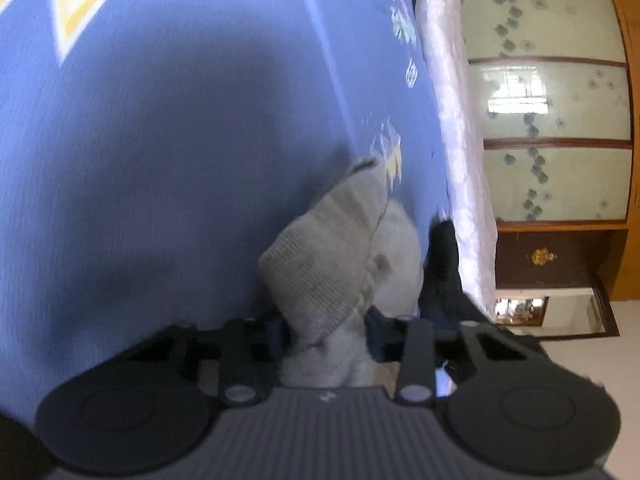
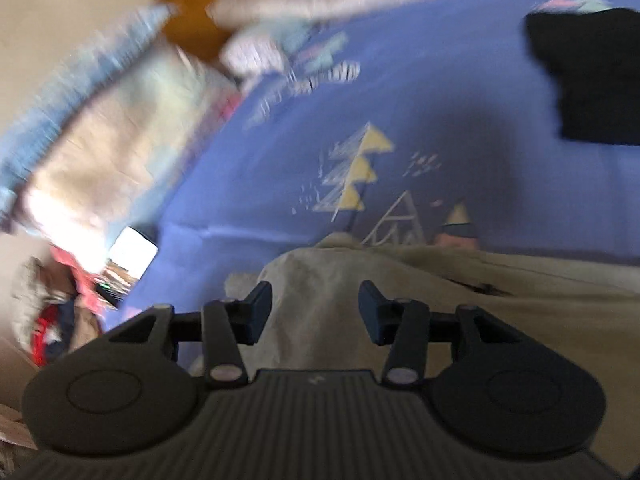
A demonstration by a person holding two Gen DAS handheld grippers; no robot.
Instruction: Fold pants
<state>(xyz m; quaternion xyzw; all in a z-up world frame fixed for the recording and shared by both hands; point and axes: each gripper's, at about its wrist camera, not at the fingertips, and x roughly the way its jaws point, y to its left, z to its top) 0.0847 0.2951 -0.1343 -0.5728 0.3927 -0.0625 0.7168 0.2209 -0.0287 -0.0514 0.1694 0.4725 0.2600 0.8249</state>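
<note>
Left gripper (image 1: pixel 326 330) had both pads pressed into a bunch of the beige pants (image 1: pixel 332 256) — clamped on the fabric, w/ the ribbed waistband or cuff end sticking out toward 12 o'clock from the jaws and a paler fleecy side showing at about 2 o'clock. The pants lay on a blue bedsheet (image 1: pixel 168 152) printed w/ yellow-and-white triangles; the left wrist view was rolled sideways, so the sheet filled the left and a wooden wardrobe (image 1: pixel 552 128) w/ frosted floral panels stood at 3 o'clock. A dark garment (image 1: pixel 442 276) sat just beside the pants at 3 o'clock, touching the white bed edging (image 1: pixel 460 128). Right gripper (image 2: pixel 315 312) had its fingers (image 2: pixel 260 306) spread apart, a hump of the pants (image 2: pixel 320 280) rising between them; the pads didn't look pressed in, though the fabric did fill the gap, so contact was hard to judge. From there the pants ran off toward 3 o'clock across the sheet (image 2: pixel 248 200). A black garment (image 2: pixel 592 80) lay well apart at 1–2 o'clock, and a pillow (image 2: pixel 112 128) — badly blurred — sat at 10 o'clock near the bed's edge. A lit phone-like screen (image 2: pixel 132 254) rested at 9 o'clock by a heap of red and dark clothes (image 2: pixel 60 312).
</note>
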